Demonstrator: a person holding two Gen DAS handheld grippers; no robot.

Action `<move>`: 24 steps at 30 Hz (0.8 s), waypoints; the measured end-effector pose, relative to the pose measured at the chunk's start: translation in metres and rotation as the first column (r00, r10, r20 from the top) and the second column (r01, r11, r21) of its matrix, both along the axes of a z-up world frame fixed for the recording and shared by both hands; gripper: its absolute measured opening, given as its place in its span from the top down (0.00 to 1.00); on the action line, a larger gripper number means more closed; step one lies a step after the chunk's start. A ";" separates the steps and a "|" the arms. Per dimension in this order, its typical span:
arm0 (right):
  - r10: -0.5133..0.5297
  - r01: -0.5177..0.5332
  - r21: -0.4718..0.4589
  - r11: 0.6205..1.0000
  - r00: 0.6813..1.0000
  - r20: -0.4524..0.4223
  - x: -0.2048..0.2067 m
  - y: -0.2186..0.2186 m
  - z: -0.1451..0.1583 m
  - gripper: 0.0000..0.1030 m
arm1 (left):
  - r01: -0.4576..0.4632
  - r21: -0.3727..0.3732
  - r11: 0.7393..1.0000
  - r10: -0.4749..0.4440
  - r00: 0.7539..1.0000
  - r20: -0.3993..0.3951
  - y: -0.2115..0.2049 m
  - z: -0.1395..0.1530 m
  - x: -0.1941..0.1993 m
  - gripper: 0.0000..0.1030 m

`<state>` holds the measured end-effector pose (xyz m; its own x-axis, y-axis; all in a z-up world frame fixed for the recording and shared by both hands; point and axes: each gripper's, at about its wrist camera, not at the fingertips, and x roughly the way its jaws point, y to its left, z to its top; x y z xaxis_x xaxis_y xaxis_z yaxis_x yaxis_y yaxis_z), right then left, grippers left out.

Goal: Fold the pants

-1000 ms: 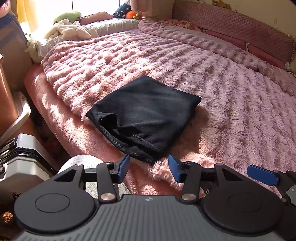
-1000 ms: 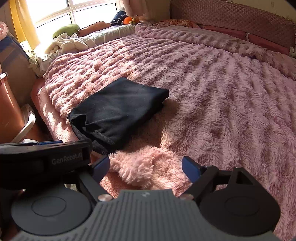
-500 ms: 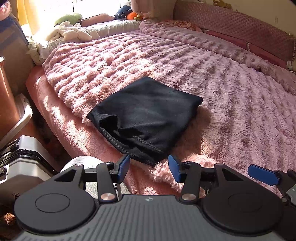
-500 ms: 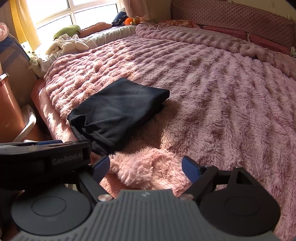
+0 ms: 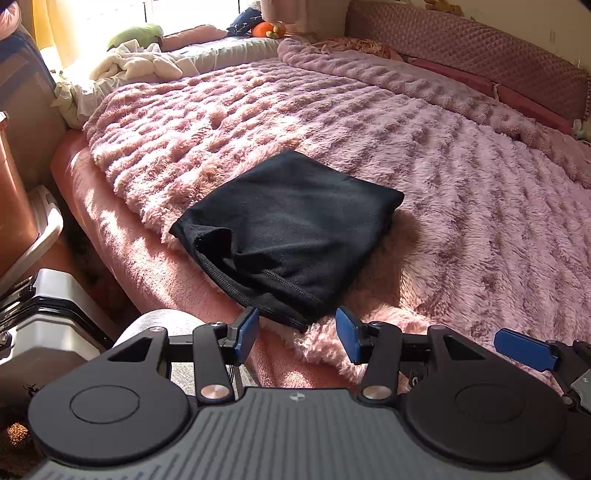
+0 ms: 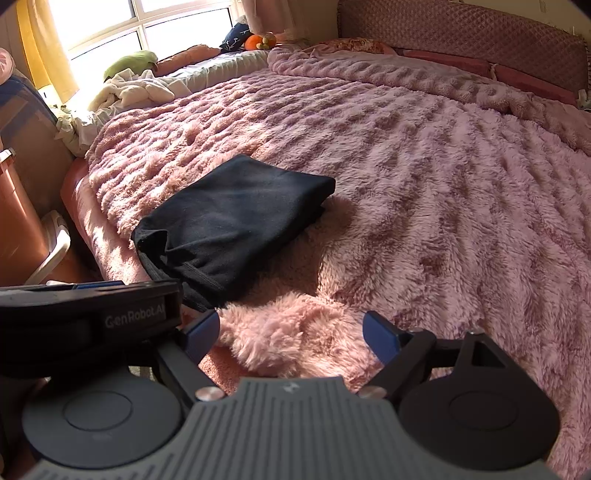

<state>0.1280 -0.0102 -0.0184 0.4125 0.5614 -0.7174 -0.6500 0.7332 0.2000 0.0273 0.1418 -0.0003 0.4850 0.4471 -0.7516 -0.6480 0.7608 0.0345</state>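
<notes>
- Left view: my left claw point(image 5: 297, 334) gapes empty short of the folded pants point(image 5: 291, 232); a grey case point(image 5: 44, 317) appears only here.
- Right view: my right claw point(image 6: 290, 332) gapes wide, empty, over the bed point(image 6: 424, 206); only here, the window point(image 6: 122, 22).

Ahead of my left claw point(image 5: 297, 334), the pants point(image 5: 291, 229) are matt black knit cloth; under them the blanket point(image 5: 461, 206) is shaggy pink plush. My pads point(image 5: 349, 334) look smooth blue plastic.
</notes>
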 end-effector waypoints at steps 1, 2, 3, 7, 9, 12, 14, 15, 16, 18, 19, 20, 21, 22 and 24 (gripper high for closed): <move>0.000 0.000 -0.003 1.000 1.000 -0.001 0.000 -0.001 0.000 0.22 | 0.003 -0.003 1.000 -0.003 1.000 0.000 0.000 0.000 0.000 0.45; 0.000 0.000 -0.006 1.000 1.000 -0.003 0.001 -0.001 0.001 0.22 | 0.008 -0.008 1.000 -0.008 1.000 -0.002 0.000 -0.001 0.000 0.45; 0.001 -0.001 -0.009 1.000 1.000 -0.005 0.000 -0.001 0.001 0.23 | 0.012 -0.014 1.000 -0.012 1.000 -0.001 0.000 0.000 0.000 0.45; 0.001 -0.001 -0.009 1.000 1.000 0.000 0.000 -0.001 0.003 0.24 | 0.011 -0.012 1.000 -0.011 1.000 0.004 0.000 0.002 0.001 0.45; 0.002 -0.002 -0.012 1.000 1.000 0.003 -0.001 0.000 0.004 0.24 | 0.010 -0.013 1.000 -0.010 1.000 0.004 0.001 0.002 0.002 0.45; 0.002 -0.002 -0.011 1.000 1.000 0.001 -0.001 0.000 0.003 0.24 | 0.011 -0.010 1.000 -0.011 1.000 0.003 0.000 0.002 0.001 0.45; 0.000 0.000 -0.014 1.000 1.000 -0.001 -0.001 0.000 0.003 0.25 | 0.013 -0.002 1.000 -0.013 1.000 -0.004 0.000 0.002 0.001 0.42; -0.001 0.001 -0.016 1.000 1.000 0.000 -0.001 0.001 0.003 0.25 | 0.010 0.001 1.000 -0.010 1.000 -0.006 -0.001 0.002 0.001 0.41; -0.002 0.002 -0.018 1.000 1.000 0.002 -0.001 0.001 0.003 0.25 | 0.009 0.000 1.000 -0.009 1.000 -0.006 0.000 0.002 0.001 0.39; -0.002 0.002 -0.019 1.000 1.000 0.007 -0.001 0.001 0.003 0.26 | 0.005 -0.001 1.000 -0.005 1.000 -0.002 0.000 0.001 0.001 0.37; -0.002 0.003 -0.017 1.000 1.000 0.018 -0.002 0.001 0.003 0.26 | 0.001 0.002 1.000 -0.001 1.000 0.004 0.000 0.002 0.000 0.36; -0.003 0.003 -0.015 1.000 1.000 0.023 -0.002 0.001 0.003 0.27 | -0.004 0.005 1.000 0.004 1.000 0.008 0.000 0.001 -0.001 0.36; -0.003 0.003 -0.012 1.000 1.000 0.021 -0.002 0.002 0.003 0.27 | -0.004 0.006 1.000 0.004 1.000 0.008 0.001 0.001 -0.001 0.36; -0.003 0.003 -0.011 1.000 1.000 0.018 -0.002 0.002 0.002 0.27 | -0.002 0.003 1.000 0.002 1.000 0.007 0.001 0.001 -0.001 0.36; -0.003 0.004 -0.013 1.000 1.000 0.018 -0.002 0.002 0.002 0.27 | -0.004 -0.003 1.000 0.004 1.000 0.007 0.001 0.001 -0.002 0.34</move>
